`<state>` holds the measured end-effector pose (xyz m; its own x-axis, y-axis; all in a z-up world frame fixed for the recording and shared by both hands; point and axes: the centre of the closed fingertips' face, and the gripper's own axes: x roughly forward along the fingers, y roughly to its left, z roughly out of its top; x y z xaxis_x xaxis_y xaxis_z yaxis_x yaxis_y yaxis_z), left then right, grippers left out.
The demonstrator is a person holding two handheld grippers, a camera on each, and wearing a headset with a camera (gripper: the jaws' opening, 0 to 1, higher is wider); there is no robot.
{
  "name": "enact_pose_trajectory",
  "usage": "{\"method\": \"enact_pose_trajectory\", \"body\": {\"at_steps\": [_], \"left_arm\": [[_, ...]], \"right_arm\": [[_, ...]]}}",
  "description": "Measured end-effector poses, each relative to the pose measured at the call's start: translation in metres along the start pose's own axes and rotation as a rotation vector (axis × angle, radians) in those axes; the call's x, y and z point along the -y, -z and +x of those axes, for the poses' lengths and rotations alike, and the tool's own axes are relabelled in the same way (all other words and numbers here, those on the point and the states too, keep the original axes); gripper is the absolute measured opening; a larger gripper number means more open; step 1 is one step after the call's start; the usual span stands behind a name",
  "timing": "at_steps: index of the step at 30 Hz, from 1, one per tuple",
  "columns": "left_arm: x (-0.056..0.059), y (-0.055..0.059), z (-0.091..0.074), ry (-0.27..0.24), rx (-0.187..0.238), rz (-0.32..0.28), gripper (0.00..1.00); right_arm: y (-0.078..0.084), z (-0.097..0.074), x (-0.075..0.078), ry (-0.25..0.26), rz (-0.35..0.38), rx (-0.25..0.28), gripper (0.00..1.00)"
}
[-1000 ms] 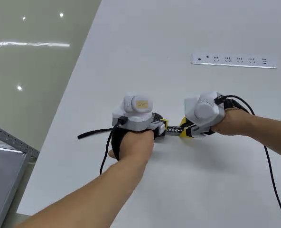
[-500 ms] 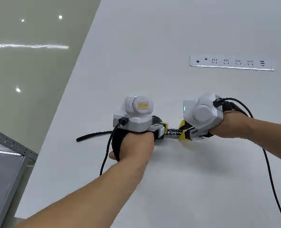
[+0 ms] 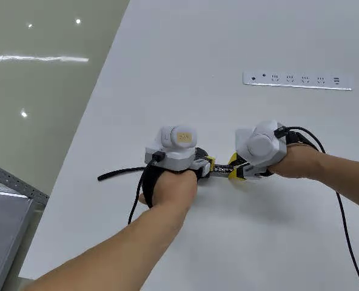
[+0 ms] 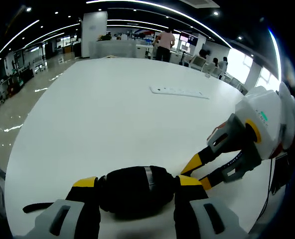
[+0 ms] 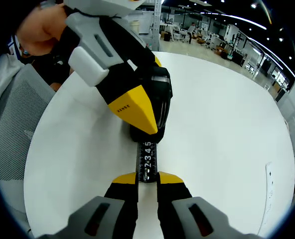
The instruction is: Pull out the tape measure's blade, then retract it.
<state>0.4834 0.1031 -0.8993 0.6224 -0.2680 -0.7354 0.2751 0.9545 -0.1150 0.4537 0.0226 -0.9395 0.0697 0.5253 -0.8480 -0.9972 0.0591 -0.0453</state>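
The left gripper [image 4: 137,183] clamps the case [image 4: 130,196] on the table [image 4: 112,109], I'd say to anchor it, while the right gripper [image 5: 147,178] nips the blade [image 5: 147,158] tip, jaws nearly shut; the right gripper view reads the short blade's numbers, a mere sliver in the head view

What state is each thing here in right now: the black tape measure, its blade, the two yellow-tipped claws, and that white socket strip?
black tape measure case: clamped, sitting on the white table.
numbered blade: pulled out a short way, end pinched.
left gripper: shut on the case.
right gripper: shut on the blade.
white power strip: lying flat, sockets look empty.
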Motion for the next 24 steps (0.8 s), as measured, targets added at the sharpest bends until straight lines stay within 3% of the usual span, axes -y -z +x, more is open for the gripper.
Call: {"method": "enact_pose_trajectory", "body": {"at_steps": [24], "left_arm": [[0.0,0.0,0.0,0.01,0.009,0.005,0.56]], "right_arm": [[-0.014,0.009,0.001,-0.004,0.015,0.04,0.13]]}}
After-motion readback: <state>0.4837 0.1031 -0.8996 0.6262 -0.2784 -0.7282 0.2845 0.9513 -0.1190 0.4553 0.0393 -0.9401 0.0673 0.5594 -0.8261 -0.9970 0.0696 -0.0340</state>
